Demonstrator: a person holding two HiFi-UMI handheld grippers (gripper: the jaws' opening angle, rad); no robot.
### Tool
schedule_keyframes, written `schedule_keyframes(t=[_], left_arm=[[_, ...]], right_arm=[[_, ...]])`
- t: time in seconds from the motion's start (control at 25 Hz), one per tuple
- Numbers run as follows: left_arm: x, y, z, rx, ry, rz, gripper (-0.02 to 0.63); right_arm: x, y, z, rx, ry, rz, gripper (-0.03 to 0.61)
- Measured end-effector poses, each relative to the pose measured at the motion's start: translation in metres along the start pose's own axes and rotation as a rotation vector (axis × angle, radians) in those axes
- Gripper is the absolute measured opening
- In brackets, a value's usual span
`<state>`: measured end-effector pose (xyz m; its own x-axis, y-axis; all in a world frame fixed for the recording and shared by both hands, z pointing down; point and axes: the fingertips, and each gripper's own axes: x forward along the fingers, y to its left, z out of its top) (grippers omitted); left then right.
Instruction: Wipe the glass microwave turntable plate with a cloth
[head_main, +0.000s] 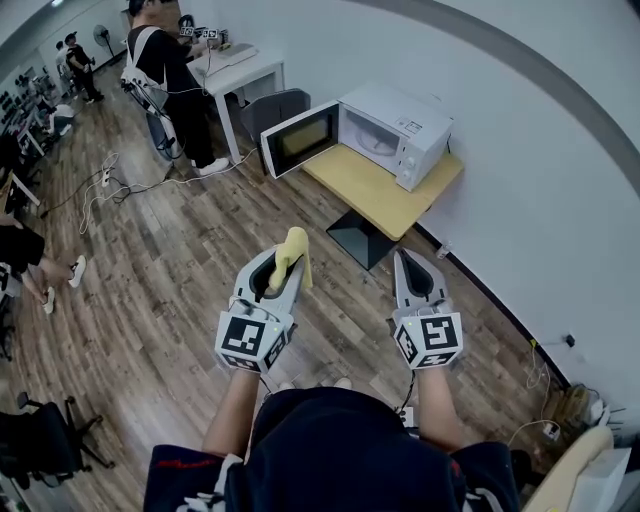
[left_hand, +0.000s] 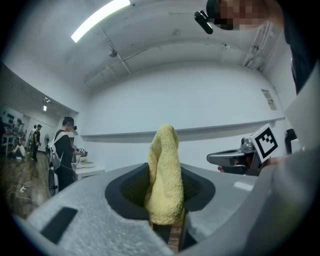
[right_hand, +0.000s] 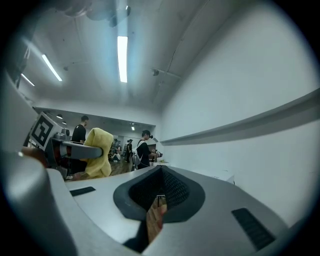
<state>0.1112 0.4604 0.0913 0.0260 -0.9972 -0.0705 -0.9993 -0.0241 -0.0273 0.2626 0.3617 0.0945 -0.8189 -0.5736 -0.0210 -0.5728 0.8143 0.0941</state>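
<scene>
A white microwave (head_main: 392, 128) stands on a wooden table (head_main: 380, 192) ahead, its door (head_main: 298, 138) swung open to the left. The glass plate inside the cavity is too small to make out. My left gripper (head_main: 285, 256) is held level over the wood floor, shut on a yellow cloth (head_main: 294, 254) that sticks up from its jaws; the same cloth (left_hand: 164, 175) fills the middle of the left gripper view, pinched in that gripper (left_hand: 167, 222). My right gripper (head_main: 404, 256) is beside it, shut and empty, and in its own view the gripper (right_hand: 156, 210) holds nothing.
A person (head_main: 170, 70) stands at a white desk (head_main: 240, 70) at the back left. A grey chair (head_main: 276, 106) sits by the microwave door. Cables (head_main: 110, 180) trail over the floor. The white wall (head_main: 540, 180) runs along the right.
</scene>
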Motion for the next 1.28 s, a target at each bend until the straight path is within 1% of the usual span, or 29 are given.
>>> schedule_keyframes(t=[0.12,0.4,0.64,0.8,0.96,1.28], left_arm=[[0.006,-0.013,-0.003,0.007,0.002,0.008,0.121],[0.015,-0.037,-0.011,-0.01,0.017,0.022,0.123],[0.032,-0.039,-0.018,-0.005,0.028,0.028,0.123],[0.048,-0.031,-0.021,-0.006,0.033,0.027,0.123],[0.068,-0.014,-0.029,-0.014,0.034,0.024,0.123],[0.117,0.045,-0.03,-0.023,0.021,0.018,0.123]], right_arm=[[-0.004,-0.011,-0.005,-0.009,0.005,0.014,0.005],[-0.011,-0.027,-0.02,-0.02,0.019,0.048,0.005],[0.0,-0.036,-0.03,-0.027,0.027,0.067,0.005],[0.015,-0.044,-0.032,-0.031,0.028,0.069,0.005],[0.039,-0.052,-0.037,-0.031,0.033,0.067,0.005],[0.113,-0.06,-0.033,-0.055,0.038,0.067,0.005]])
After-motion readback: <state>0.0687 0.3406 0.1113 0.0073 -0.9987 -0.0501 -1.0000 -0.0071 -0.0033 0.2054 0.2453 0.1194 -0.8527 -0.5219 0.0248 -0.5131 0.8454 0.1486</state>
